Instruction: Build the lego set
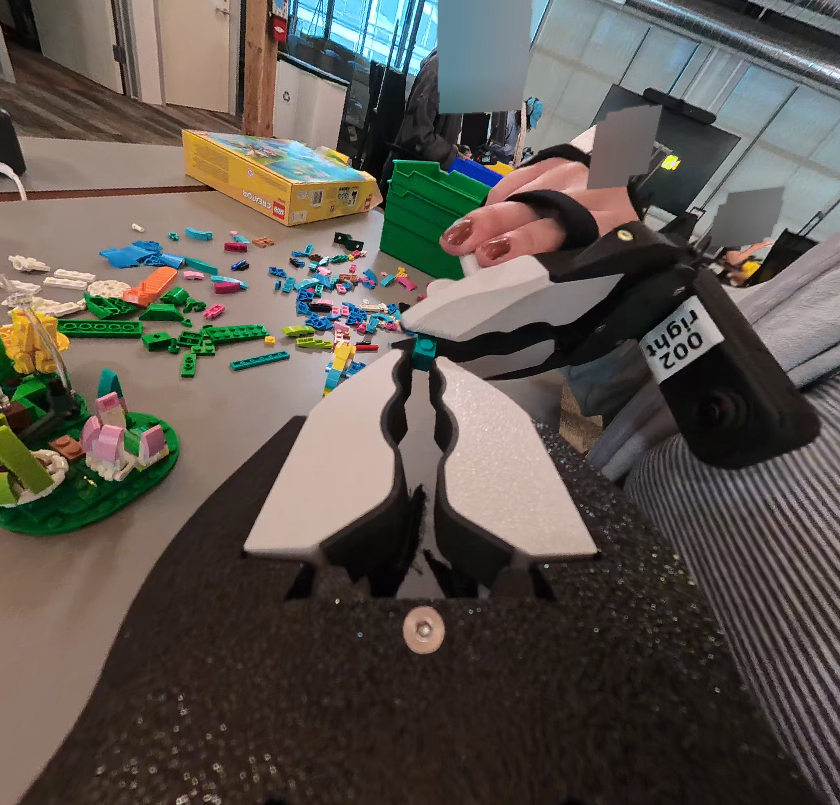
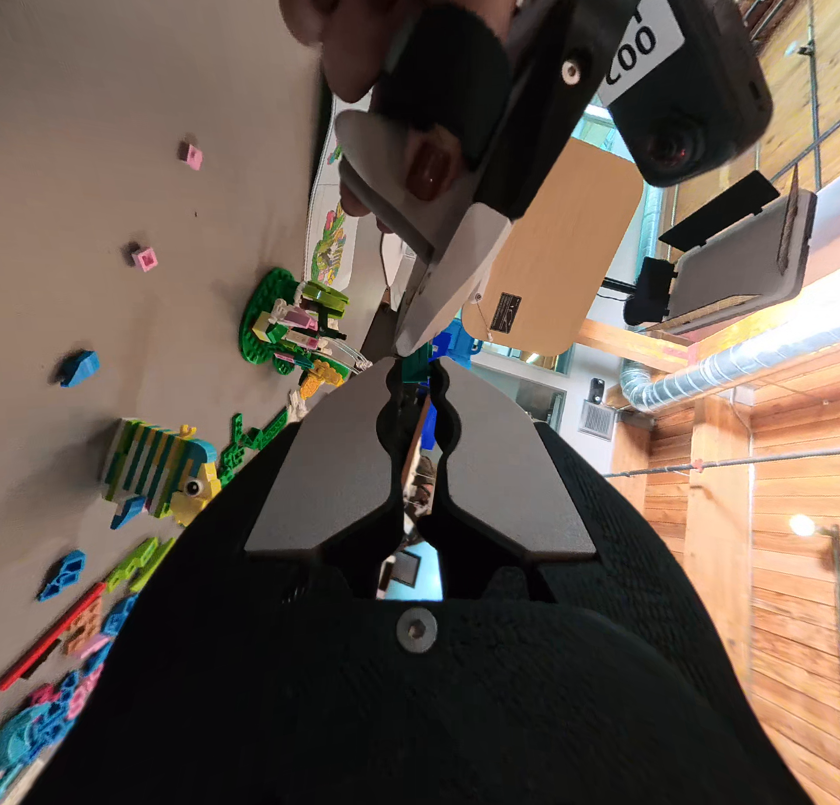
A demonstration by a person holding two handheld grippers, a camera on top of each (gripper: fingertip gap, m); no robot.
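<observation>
My left gripper (image 1: 420,361) is shut on a small teal brick (image 1: 425,351), held above the grey table (image 1: 254,424). My right gripper (image 1: 404,327) comes in from the right with a hand on it, and its tips meet the same brick from above. In the right wrist view my right gripper (image 2: 414,367) is closed around the teal brick (image 2: 416,369), and the left gripper's tip (image 2: 402,349) touches it from above. A partly built flower model on a green baseplate (image 1: 91,487) stands at the left; it also shows in the right wrist view (image 2: 272,319).
Loose bricks (image 1: 318,292) are scattered mid-table, with green plates (image 1: 100,328) to their left. A yellow box (image 1: 272,174) and a green bin (image 1: 422,219) stand at the back. A striped fish model (image 2: 159,465), two pink bricks (image 2: 145,258) and an instruction booklet (image 2: 332,247) lie on the table. Both grippers' tips are close together, under 4 cm apart.
</observation>
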